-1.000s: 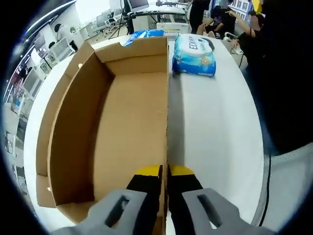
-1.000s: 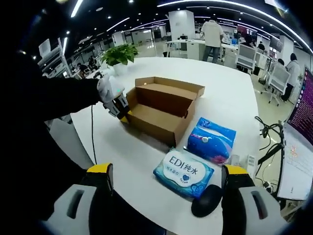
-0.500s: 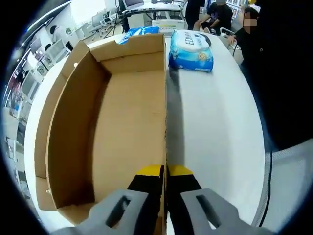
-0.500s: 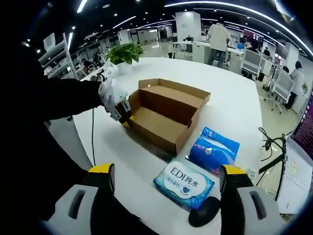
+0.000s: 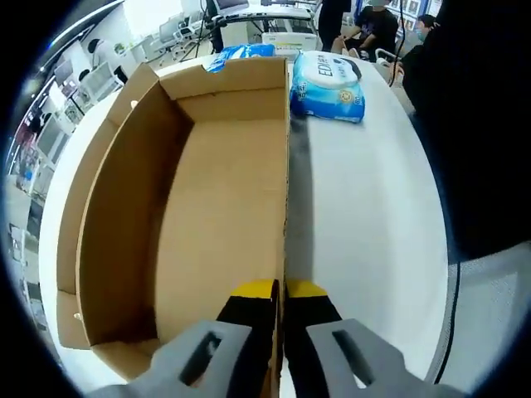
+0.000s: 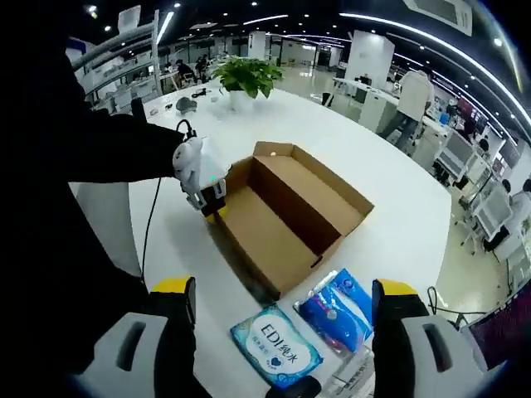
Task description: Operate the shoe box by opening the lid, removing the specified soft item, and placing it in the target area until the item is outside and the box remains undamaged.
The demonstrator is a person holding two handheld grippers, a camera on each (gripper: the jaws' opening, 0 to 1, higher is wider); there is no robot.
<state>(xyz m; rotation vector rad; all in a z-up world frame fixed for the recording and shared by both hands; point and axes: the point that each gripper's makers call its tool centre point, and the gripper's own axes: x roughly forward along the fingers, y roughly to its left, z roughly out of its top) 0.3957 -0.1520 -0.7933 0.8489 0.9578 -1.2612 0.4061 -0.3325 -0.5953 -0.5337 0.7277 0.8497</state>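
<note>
The brown cardboard shoe box (image 5: 224, 207) lies open, and its inside is bare. My left gripper (image 5: 280, 292) is shut on the box's right side wall, one jaw inside and one outside. A light-blue wipes pack (image 5: 328, 79) lies on the table beyond that wall. In the right gripper view the box (image 6: 286, 215) sits mid-table with the left gripper (image 6: 207, 189) clamped on its near corner. The wipes pack (image 6: 276, 347) and a darker blue soft pack (image 6: 336, 309) lie in front of the box. My right gripper (image 6: 282, 290) hangs open above them with nothing in it.
The white round table (image 6: 365, 157) has free room around the box. A potted plant (image 6: 246, 76) stands at its far side. A black mouse (image 6: 297, 388) lies by the wipes pack. A person's dark sleeve (image 6: 99, 149) reaches in from the left. Office desks and people fill the background.
The right gripper view has risen and tilted, so the box and packs sit lower and farther off. The left gripper keeps its hold on the box wall.
</note>
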